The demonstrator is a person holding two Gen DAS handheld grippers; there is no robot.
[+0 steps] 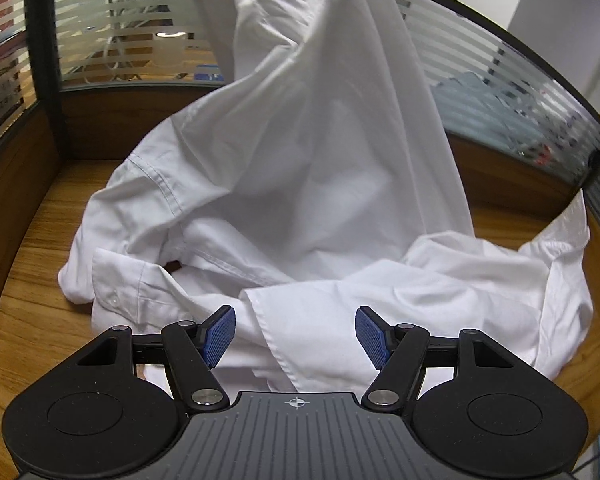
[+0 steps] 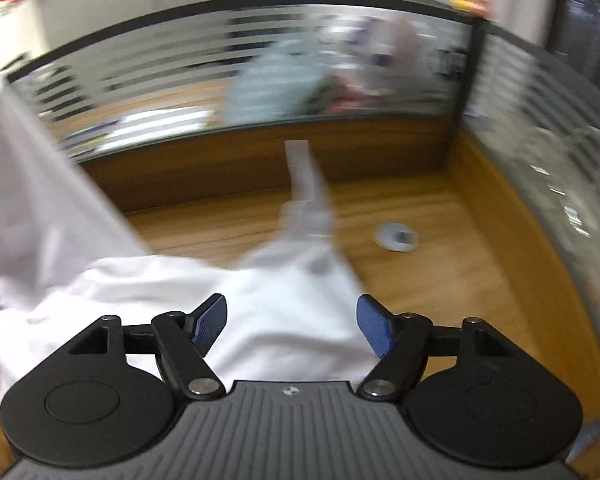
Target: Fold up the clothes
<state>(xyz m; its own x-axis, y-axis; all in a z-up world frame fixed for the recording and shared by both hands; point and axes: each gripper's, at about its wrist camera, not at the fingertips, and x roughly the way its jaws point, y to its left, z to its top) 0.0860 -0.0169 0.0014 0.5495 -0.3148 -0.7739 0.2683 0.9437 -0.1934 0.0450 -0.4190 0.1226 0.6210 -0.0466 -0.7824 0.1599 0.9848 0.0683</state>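
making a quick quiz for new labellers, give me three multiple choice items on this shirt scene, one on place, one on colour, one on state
1. Where does the white shirt lie?
A. on the wooden desk
B. on a chair
C. in a basket

2. What colour are the pads of the left gripper?
A. red
B. blue
C. green

3. How do the jaws of the right gripper stand?
A. shut on the shirt
B. shut on nothing
C. open over the shirt

Answers:
1 A, wood grain shows around the cloth.
2 B, both pads are blue.
3 C, the pads stand apart and press nothing.
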